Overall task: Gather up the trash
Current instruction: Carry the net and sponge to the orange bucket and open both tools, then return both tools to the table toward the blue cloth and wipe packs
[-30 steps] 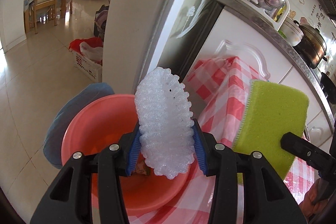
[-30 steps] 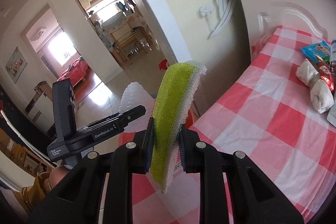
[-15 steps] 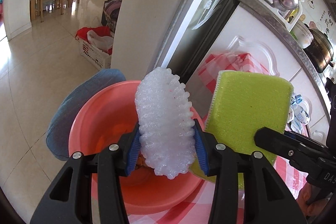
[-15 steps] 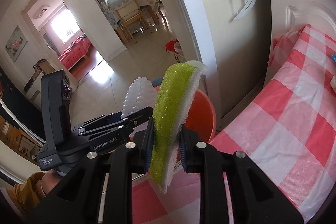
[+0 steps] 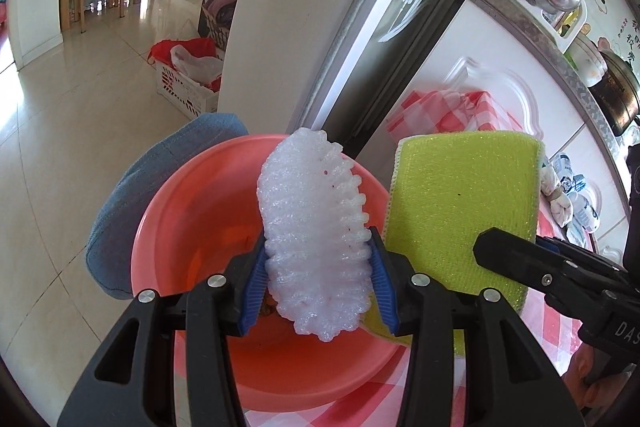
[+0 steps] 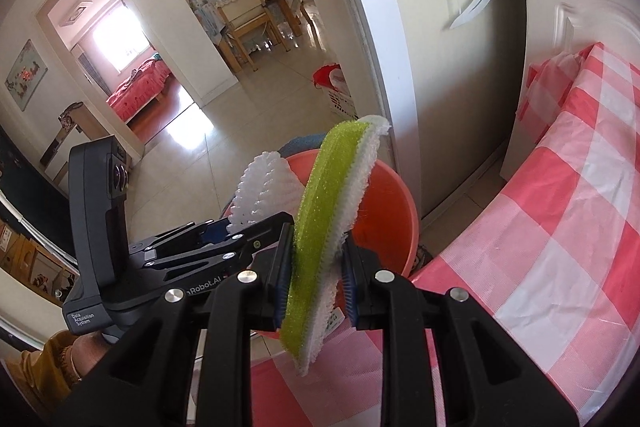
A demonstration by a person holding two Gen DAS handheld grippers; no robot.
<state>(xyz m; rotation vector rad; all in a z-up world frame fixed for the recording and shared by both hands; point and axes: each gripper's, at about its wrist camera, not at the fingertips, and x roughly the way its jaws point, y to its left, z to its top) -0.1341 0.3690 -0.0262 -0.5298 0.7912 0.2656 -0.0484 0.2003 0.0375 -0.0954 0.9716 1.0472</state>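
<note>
My left gripper [image 5: 318,291] is shut on a white foam fruit net [image 5: 314,227], held upright over the orange-red plastic basin [image 5: 192,227]. My right gripper [image 6: 314,279] is shut on a green and white scouring sponge [image 6: 324,223], held on edge just right of the net and above the basin's [image 6: 388,215] near rim. In the left wrist view the sponge [image 5: 460,203] shows its broad green face, with the right gripper's black finger [image 5: 532,267] across its lower corner. The left gripper [image 6: 236,237] and the net [image 6: 264,191] also show in the right wrist view.
The basin sits on a blue stool cushion [image 5: 160,187] beside a table with a red-checked cloth [image 6: 560,227]. Wrappers and packets [image 5: 568,191] lie on the table further back. A white crate [image 5: 188,87] stands on the tiled floor by the wall [image 5: 288,7].
Both grippers have come lower and closer over the basin. The sponge has moved left from above the tablecloth to right beside the foam net. Both grips are unchanged.
</note>
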